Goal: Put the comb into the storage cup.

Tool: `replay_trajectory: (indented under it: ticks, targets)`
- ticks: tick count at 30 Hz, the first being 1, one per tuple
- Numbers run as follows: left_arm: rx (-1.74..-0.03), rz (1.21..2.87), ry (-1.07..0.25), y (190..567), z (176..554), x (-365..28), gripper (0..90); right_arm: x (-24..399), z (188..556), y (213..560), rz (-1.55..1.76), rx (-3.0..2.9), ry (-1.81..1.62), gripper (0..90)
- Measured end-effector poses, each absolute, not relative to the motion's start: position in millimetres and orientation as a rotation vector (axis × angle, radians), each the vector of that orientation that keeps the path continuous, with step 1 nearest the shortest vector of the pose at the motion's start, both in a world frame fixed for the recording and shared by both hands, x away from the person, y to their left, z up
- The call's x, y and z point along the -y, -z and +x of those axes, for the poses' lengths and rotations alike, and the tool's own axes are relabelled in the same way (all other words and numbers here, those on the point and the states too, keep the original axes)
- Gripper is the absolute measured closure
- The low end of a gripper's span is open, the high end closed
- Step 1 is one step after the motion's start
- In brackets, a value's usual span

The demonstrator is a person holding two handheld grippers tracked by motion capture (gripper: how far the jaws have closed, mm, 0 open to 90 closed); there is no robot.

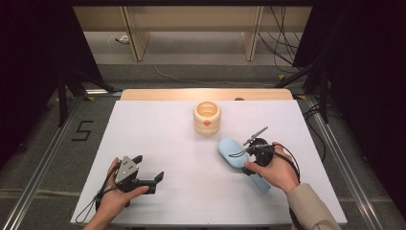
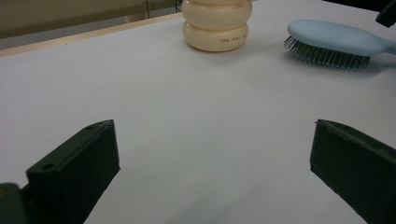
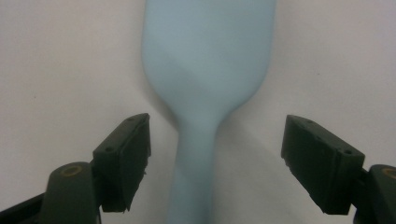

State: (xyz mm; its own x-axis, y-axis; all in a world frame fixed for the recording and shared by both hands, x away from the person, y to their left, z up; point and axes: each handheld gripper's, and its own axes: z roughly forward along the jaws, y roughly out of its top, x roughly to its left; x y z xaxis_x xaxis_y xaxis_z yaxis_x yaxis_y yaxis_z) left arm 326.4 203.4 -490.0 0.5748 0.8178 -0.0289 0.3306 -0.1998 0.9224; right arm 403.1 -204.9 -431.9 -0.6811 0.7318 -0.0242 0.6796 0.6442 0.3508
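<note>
1. The step in hand is judged to be work on the pale blue plastic paddle hairbrush [image 1: 238,155], which lies bristles down on the white table top [image 1: 182,158], with its handle running back under the right hand [image 1: 274,168].

2. The right gripper [image 3: 215,154] is held directly over the brush handle. Its two black jaws stand wide apart, one on each side of the neck where the handle meets the head, and neither pad touches the plastic. Nothing is grasped; the gripper is released.

3. No earlier picture is given, so it cannot be told from the frames alone whether the brush has just been set down or is about to be taken. Either way, the next move is judged to call for one of two things: the jaws brought together squarely on the narrow neck, or the gripper lifted straight off without nudging the handle.

4. The right hand is wrapped around the gripper body, with the jaws pointed along the brush towards its head.

5. The left gripper [image 1: 143,175] is held low near the table's near edge by the left hand [image 1: 117,194]. Its jaws are spread wide, with bare table between them.

6. Well ahead of the left gripper stands a cream, ribbed, rounded pot [image 2: 217,25], open at the top, with the brush head [image 2: 334,42] just to its right.
</note>
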Motion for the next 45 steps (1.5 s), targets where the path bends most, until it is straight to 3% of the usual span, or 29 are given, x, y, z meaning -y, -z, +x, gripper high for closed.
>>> replay_trajectory:
  ticks: [26,45]
  targets:
    - [-0.946,1.779,-0.589,490,327,-203,0.9,187,415,450,1.220,-2.796,-0.306,27.0]
    - [-0.946,1.777,-0.591,490,327,-203,0.8,183,418,456,1.237,-2.814,-0.248,34.6]
